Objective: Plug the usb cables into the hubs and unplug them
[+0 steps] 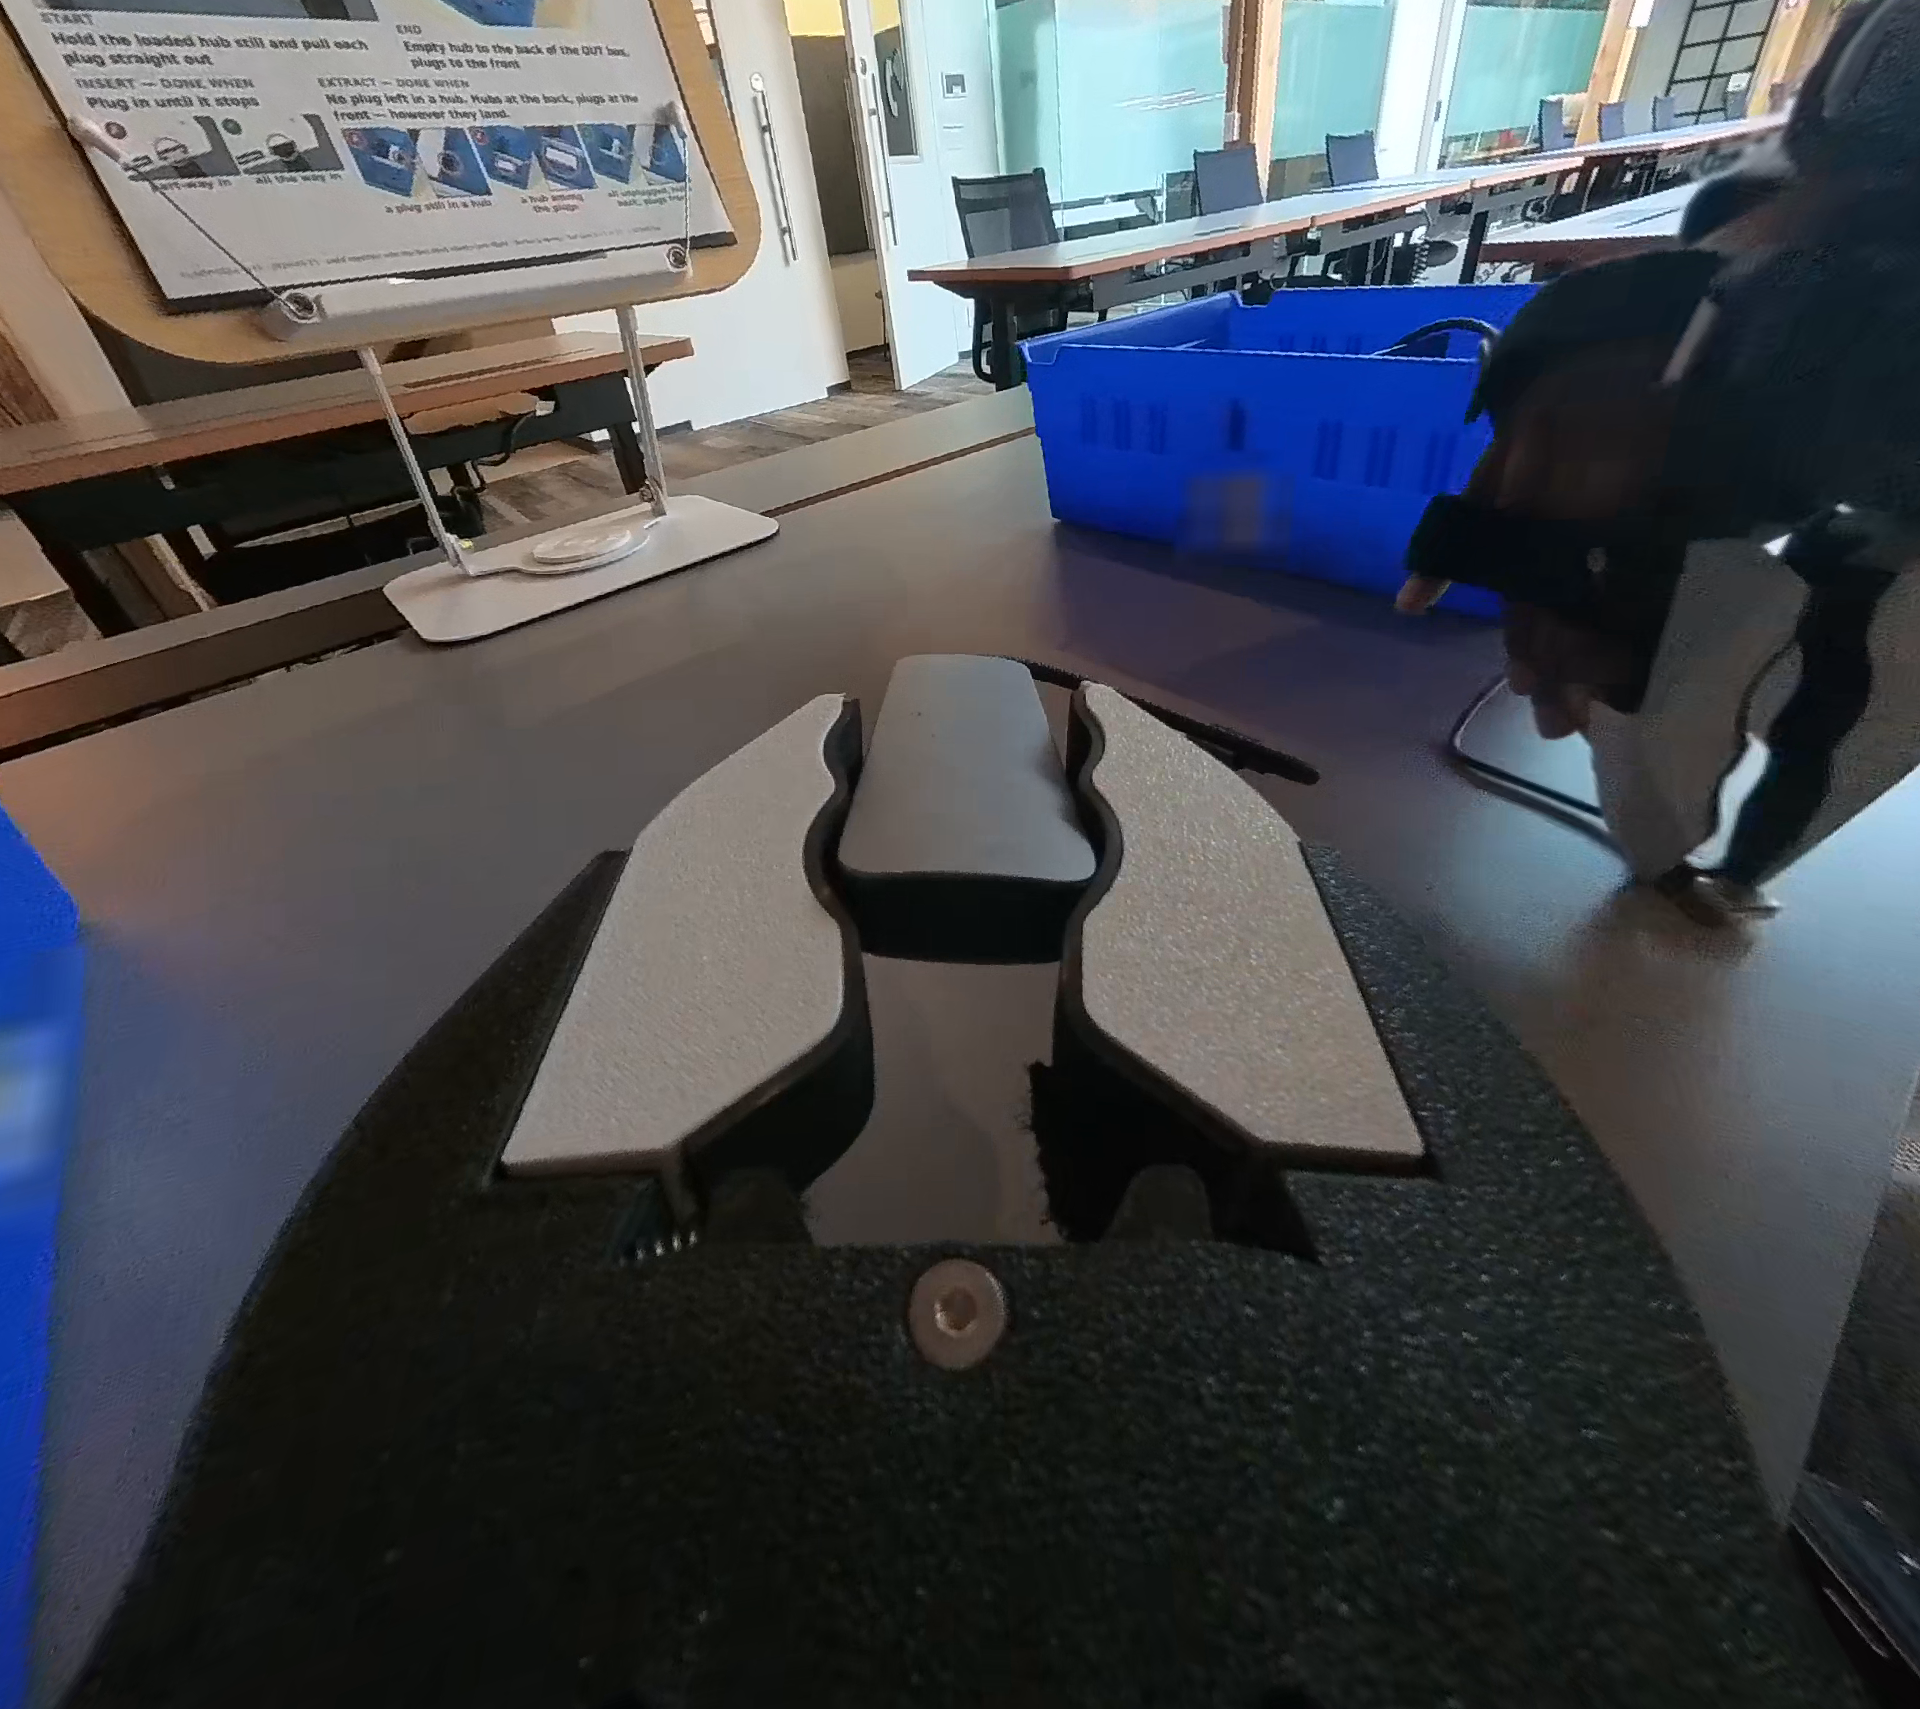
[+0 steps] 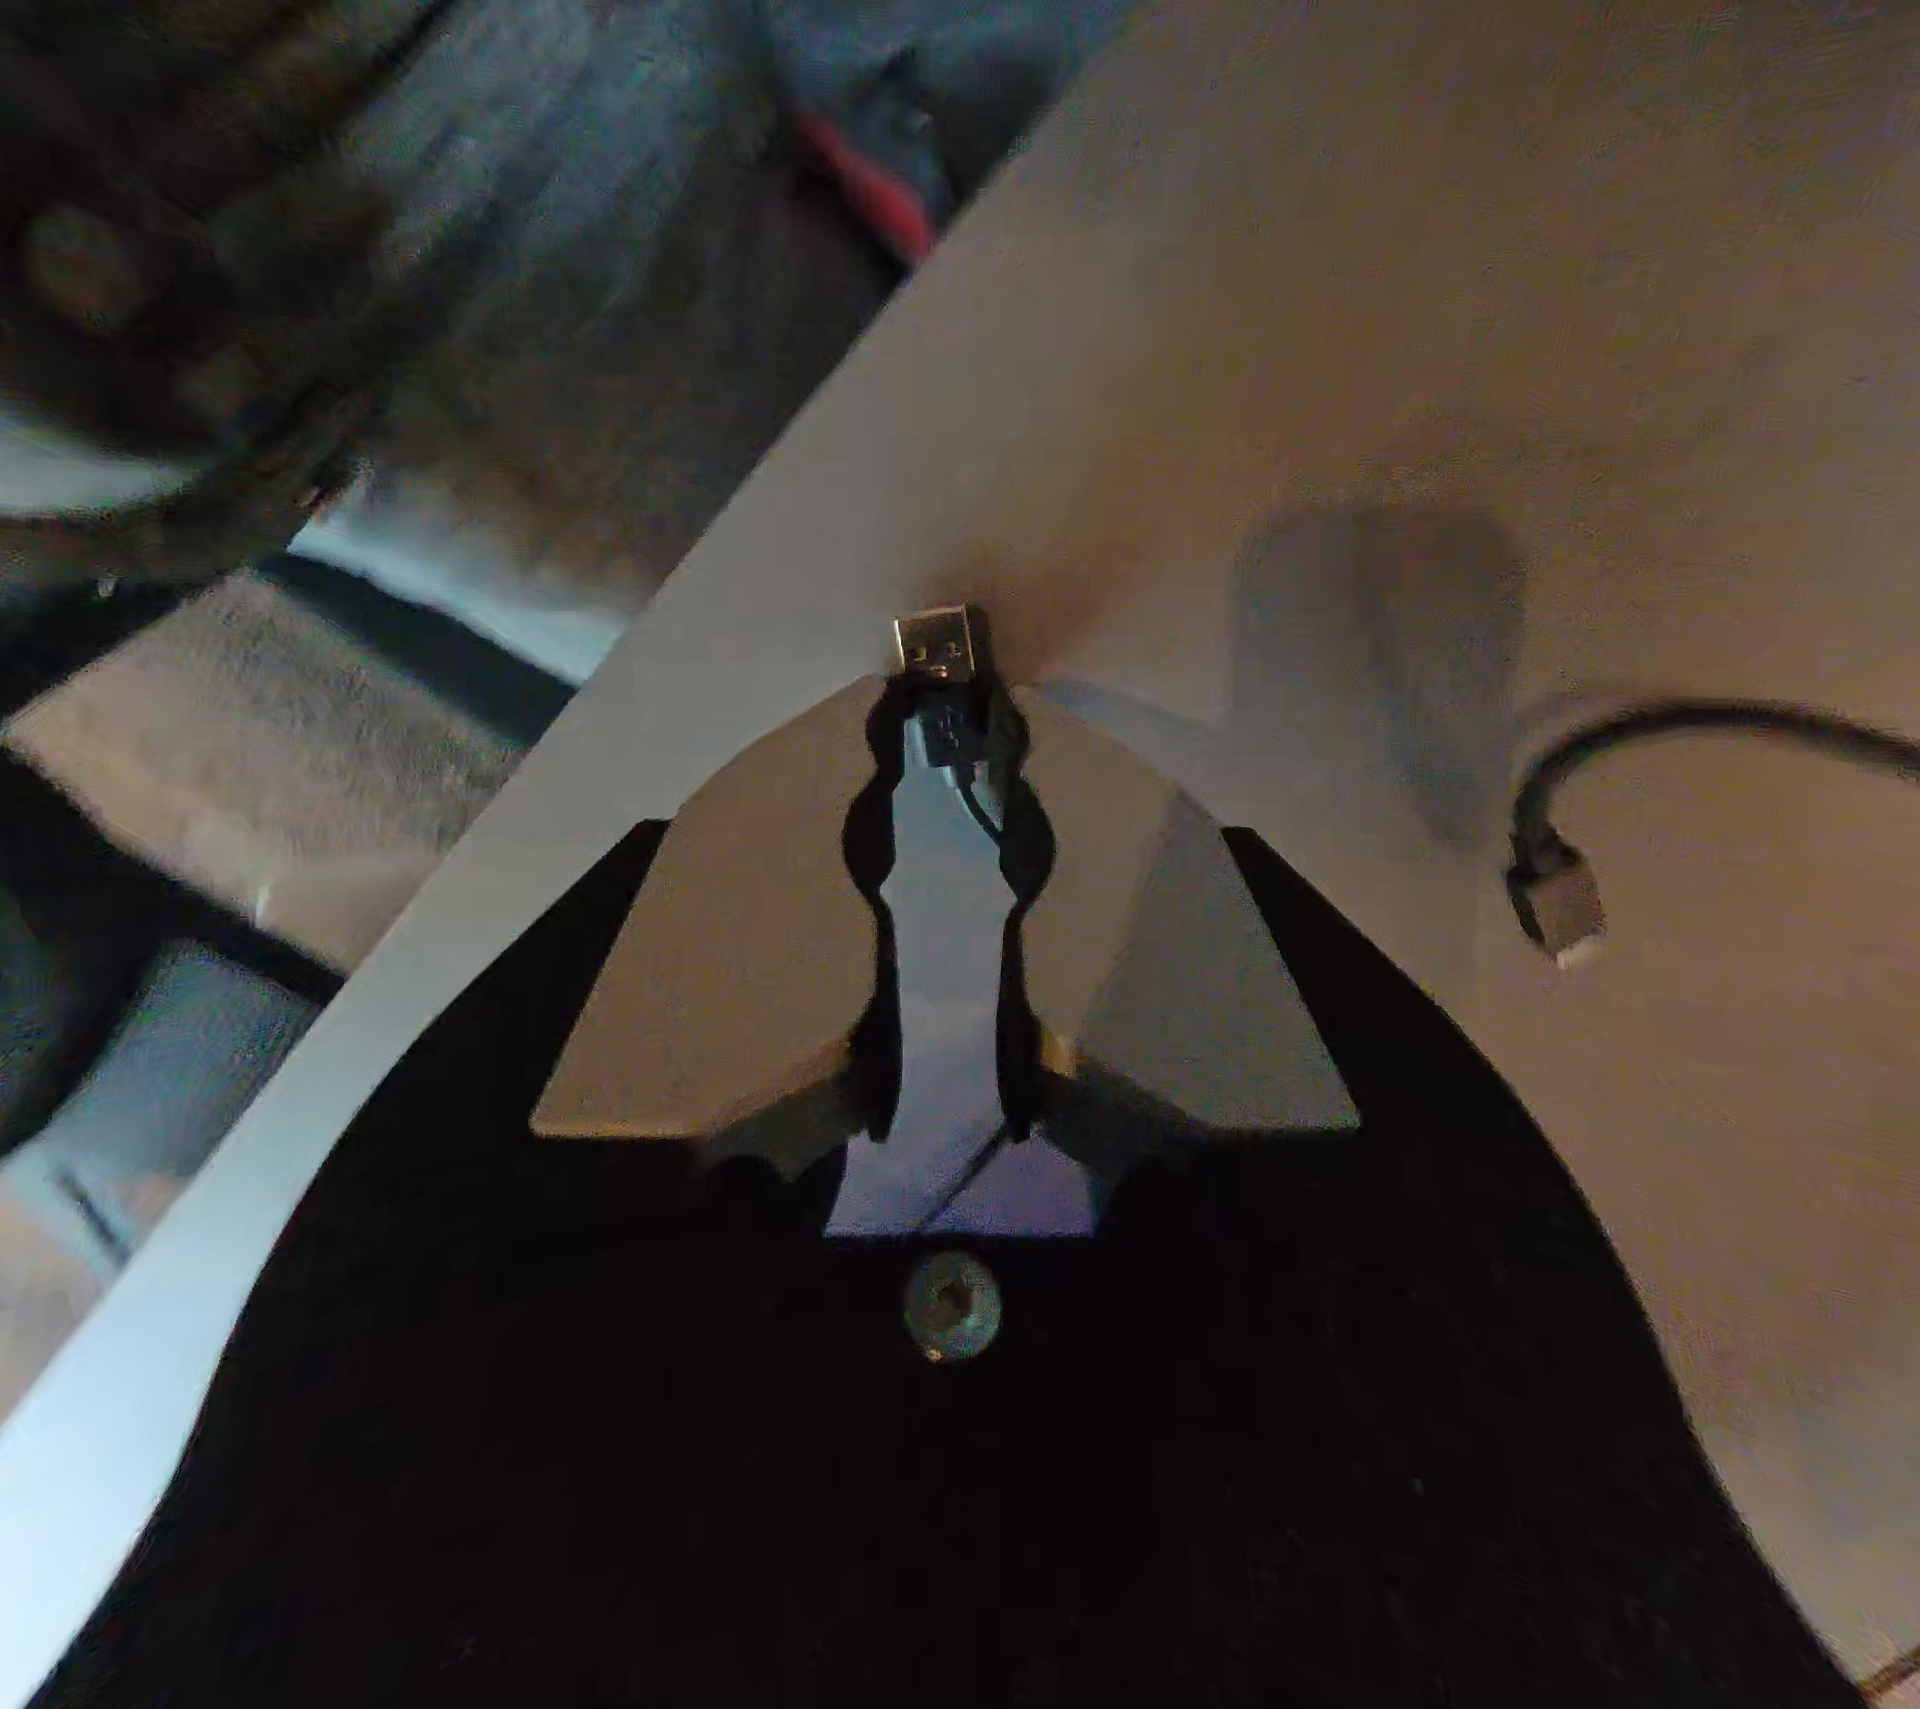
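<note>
My left gripper (image 1: 961, 703) is shut on a grey hub (image 1: 961, 786) and holds it flat, low over the dark table (image 1: 623, 776). The hub's black cable (image 1: 1216, 740) trails off to the right. My right gripper (image 2: 940, 693) is shut on a USB plug (image 2: 933, 646), whose metal end sticks out past the fingertips just above the table (image 2: 1455, 205). A second USB plug (image 2: 1553, 906) with a black cable lies loose on the table to its right. The right gripper also shows in the left wrist view (image 1: 1704, 880), tips down on the table, held by a gloved hand (image 1: 1558, 558).
A blue bin (image 1: 1247, 433) stands at the back right of the table. An instruction board on a white stand (image 1: 364, 49) is at the back left. A blue object (image 1: 31, 1088) sits at the left edge. The table edge (image 2: 520, 828) and the person's clothing (image 2: 416, 101) lie left of the right gripper.
</note>
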